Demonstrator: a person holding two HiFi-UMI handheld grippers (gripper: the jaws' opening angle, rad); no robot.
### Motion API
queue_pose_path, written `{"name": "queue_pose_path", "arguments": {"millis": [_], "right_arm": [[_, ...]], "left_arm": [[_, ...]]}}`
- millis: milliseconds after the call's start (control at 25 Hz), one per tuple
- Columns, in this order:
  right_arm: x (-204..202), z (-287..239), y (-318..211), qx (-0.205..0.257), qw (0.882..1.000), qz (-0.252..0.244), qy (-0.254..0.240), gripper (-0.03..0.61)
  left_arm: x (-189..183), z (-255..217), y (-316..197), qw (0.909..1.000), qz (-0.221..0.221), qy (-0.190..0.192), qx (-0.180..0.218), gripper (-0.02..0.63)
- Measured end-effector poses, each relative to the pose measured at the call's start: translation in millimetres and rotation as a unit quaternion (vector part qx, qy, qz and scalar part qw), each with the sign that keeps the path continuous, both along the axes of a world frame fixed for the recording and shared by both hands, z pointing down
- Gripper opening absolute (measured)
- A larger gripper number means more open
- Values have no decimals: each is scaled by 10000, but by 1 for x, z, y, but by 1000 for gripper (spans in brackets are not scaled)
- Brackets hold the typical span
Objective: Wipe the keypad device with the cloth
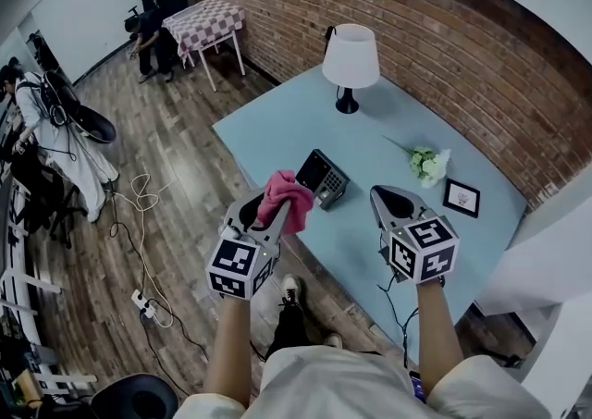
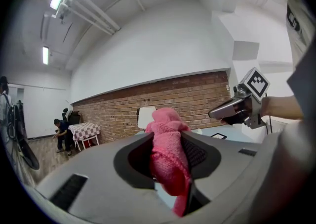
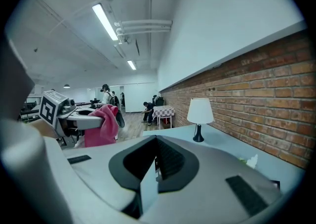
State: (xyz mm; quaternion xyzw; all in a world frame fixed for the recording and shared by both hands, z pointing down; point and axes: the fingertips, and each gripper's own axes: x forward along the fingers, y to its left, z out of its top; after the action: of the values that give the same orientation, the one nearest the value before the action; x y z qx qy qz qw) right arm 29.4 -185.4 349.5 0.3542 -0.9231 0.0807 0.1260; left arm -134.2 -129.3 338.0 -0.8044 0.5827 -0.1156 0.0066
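The fingers (image 2: 203,155) of the left gripper (image 2: 167,164) are clamped on a pink cloth (image 2: 168,134). A soft wad of it stands out past the tips and a tail hangs the other way. The right gripper (image 3: 154,168) holds nothing. Its fingers stand a narrow slit apart, and the blue of the desk (image 1: 277,121) shows through the slit. The keypad device (image 1: 322,177) lies on the desk near the front-left edge, with its dark screen beside the block of keys. In the head view the cloth sits at the device's near corner, but whether it touches cannot be told. Both gripper views look out level across the room, which suggests the grippers are held above the desk. To wipe well, the person should probably lower the left gripper so that the wad meets the device, not the hard tips. The strokes should then run lightly along the screen and keys. The device looks small and loose, so a hard push may slide it toward the edge. The right gripper could brace its far end. The lamp (image 1: 350,61), flowers (image 1: 427,164) and picture frame (image 1: 461,197) stand well apart and should not interfere.
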Motion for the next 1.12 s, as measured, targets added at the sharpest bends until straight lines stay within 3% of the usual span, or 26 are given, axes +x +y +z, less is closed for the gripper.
{"name": "queue_pose_path", "arguments": {"millis": [200, 360, 560, 680, 1120], "right_arm": [[-16, 16, -46, -165, 9998, 119, 2, 11], [-27, 43, -81, -297, 9985, 260, 369, 12], [-47, 86, -111, -533, 9950, 209, 824, 40], [-57, 114, -128, -731, 9922, 150, 998, 91], [-70, 208, -158, -1381, 9774, 113, 1597, 95]], "left_arm": [[-15, 13, -64, 9996, 251, -5, -114, 166], [-24, 31, -114, 9988, 437, 22, -218, 166], [-34, 57, -172, 9973, 613, 41, -410, 166], [-36, 80, -204, 9957, 738, 40, -567, 166], [-27, 173, -270, 9830, 1158, 257, -1399, 167]]}}
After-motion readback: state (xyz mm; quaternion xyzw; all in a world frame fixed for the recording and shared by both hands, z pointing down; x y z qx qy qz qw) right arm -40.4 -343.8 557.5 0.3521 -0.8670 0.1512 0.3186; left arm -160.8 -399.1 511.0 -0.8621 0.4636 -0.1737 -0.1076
